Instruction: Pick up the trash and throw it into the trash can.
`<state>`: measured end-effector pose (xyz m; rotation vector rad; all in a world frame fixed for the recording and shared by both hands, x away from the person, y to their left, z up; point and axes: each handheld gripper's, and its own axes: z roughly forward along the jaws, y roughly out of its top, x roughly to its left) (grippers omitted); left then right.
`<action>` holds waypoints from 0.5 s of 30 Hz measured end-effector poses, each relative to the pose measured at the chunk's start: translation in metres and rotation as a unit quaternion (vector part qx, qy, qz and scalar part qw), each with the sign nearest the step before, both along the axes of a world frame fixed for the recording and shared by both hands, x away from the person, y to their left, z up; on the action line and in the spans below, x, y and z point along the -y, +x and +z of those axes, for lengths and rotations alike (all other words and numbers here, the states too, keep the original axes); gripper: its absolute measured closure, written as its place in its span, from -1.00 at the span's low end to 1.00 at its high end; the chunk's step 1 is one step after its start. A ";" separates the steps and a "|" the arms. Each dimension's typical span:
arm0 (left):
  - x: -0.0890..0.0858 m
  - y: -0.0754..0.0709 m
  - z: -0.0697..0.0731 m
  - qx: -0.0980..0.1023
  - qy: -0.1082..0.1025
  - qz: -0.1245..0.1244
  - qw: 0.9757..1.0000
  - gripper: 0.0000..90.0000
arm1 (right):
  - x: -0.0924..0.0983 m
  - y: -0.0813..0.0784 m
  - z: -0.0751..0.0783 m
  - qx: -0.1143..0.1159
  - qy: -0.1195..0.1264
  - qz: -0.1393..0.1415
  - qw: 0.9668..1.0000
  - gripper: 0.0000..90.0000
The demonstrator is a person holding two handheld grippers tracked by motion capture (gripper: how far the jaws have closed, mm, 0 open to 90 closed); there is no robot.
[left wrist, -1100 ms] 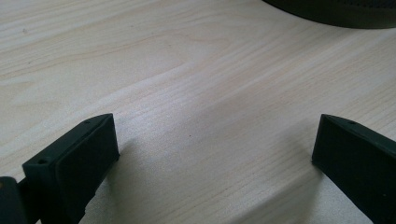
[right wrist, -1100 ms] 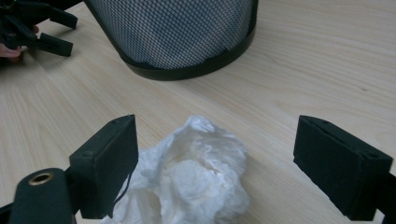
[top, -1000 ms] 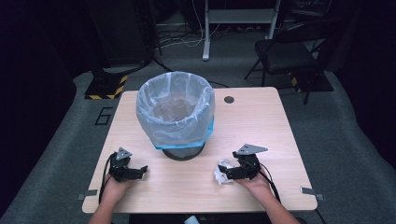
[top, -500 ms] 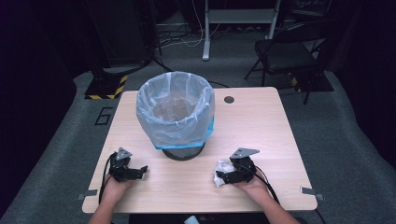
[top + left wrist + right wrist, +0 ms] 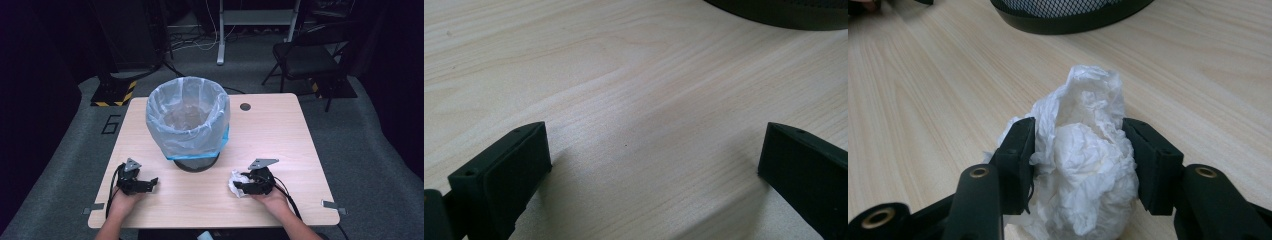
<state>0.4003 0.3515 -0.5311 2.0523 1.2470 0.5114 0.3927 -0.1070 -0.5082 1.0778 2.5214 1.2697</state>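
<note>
Overhead, a lined bin [image 5: 188, 122] stands at the desk's [image 5: 280, 130] centre; the left claw [image 5: 148, 185] rests at 7 o'clock, the right claw [image 5: 239, 187] at 5 o'clock against a tissue wad [image 5: 234, 181]. Next, the left gripper view has its jaws spread wide over bare wood. Lastly, the right gripper view has both jaws pinching the tissue wad [image 5: 1088, 165], which rests on the desk, bin base [image 5: 1068, 15] beyond.

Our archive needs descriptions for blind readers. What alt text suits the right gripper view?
Two black jaws of the right gripper press against a crumpled white tissue on a light wooden table. A black mesh bin base sits beyond.
</note>
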 end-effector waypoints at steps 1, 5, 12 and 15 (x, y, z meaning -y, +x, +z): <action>0.000 0.000 0.000 0.000 0.000 0.000 1.000 -1.00 | 0.001 0.000 0.001 0.000 0.003 0.000 1.000 0.09; 0.000 0.000 0.000 0.000 0.000 0.000 1.000 -1.00 | 0.003 0.001 0.006 0.004 0.007 -0.001 1.000 0.09; 0.000 0.000 0.000 -0.001 -0.001 0.000 1.000 -1.00 | 0.008 0.001 0.017 0.011 0.007 0.001 1.000 0.10; 0.000 -0.001 0.000 -0.001 -0.001 0.000 1.000 -1.00 | 0.008 0.001 0.023 0.016 0.005 0.004 1.000 0.10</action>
